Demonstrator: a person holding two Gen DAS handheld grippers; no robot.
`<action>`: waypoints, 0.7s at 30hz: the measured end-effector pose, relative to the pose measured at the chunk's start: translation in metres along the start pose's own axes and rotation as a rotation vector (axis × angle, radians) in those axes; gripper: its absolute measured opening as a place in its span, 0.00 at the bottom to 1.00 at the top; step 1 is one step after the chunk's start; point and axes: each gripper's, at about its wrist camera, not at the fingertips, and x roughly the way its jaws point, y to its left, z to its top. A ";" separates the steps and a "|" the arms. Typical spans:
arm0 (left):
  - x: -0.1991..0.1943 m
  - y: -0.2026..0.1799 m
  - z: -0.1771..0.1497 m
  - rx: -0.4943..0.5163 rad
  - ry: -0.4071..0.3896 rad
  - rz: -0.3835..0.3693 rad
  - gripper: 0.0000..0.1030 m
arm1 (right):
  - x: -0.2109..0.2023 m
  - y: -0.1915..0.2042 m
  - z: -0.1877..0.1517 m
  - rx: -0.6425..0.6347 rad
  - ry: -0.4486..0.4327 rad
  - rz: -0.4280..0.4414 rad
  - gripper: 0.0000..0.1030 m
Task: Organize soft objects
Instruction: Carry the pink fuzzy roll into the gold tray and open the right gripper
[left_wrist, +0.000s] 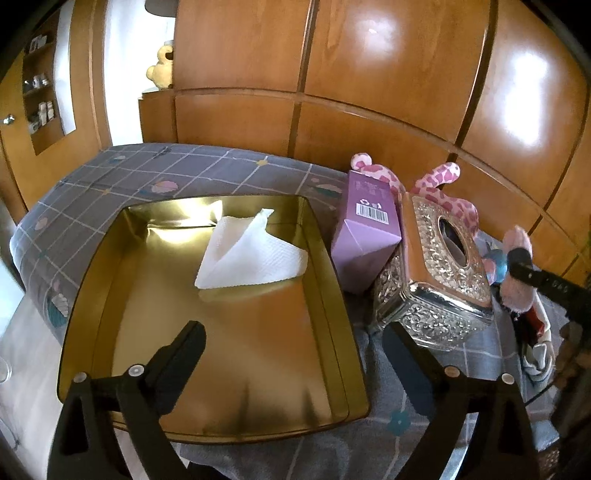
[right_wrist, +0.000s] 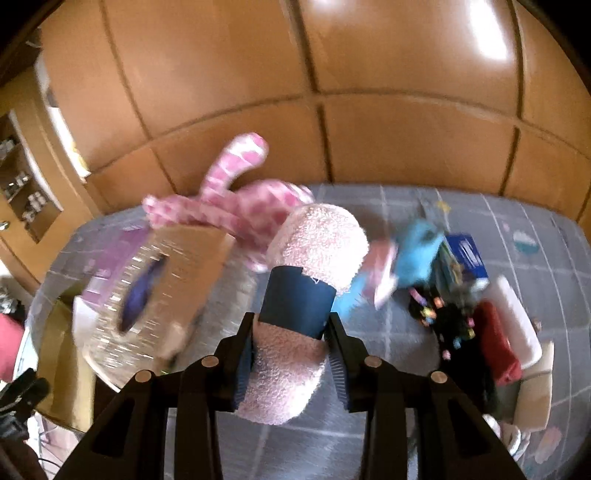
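Step in hand, as I read it: carry phase; right gripper (right_wrist: 290, 354) has its fingers clamped on a fluffy pink towel roll (right_wrist: 314, 258), pads pressing both sides just below its dark blue band (right_wrist: 297, 306); roll sits up off the bed (right_wrist: 480, 206), tilted away from the cam; blur in the right view suggests motion, direction can't be told.

Left gripper (left_wrist: 291, 354) hangs over the near edge of the gold tin tray (left_wrist: 332, 280), fingers wide apart, nothing btwn them; tray holds only a folded white paper napkin (left_wrist: 251, 254) toward its far side.

From the left view the roll (left_wrist: 517, 254) shows at far right, beyond the silver embossed tissue box (left_wrist: 436, 273) and the purple carton (left_wrist: 364, 236); pink spotted plush (left_wrist: 439, 181) lies behind those two.

Next move, prob.: bring roll across over the tissue box w/o clipping it, lower into the bare part of the tray, then part the fingers; grip is off-centre so the free end may sag or swing; left gripper should clear out of the drop zone.

Other soft bits wait on the bed: blue plush (right_wrist: 417, 254), black item w/ coloured dots (right_wrist: 450, 325), red cloth (right_wrist: 495, 343).

Writing: purple carton has a barcode and recycling mark, digits too small to read; blue box (right_wrist: 465, 254) print is blurred; no brand legible.
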 end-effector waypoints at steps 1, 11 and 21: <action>-0.001 0.001 0.000 -0.004 -0.004 0.000 0.94 | -0.003 0.007 0.003 -0.015 -0.012 0.016 0.35; -0.001 0.013 0.000 -0.027 -0.009 0.026 0.94 | -0.019 0.093 0.012 -0.195 -0.066 0.178 0.35; -0.017 0.070 0.005 -0.176 -0.079 0.146 0.94 | 0.007 0.207 -0.022 -0.441 0.072 0.383 0.35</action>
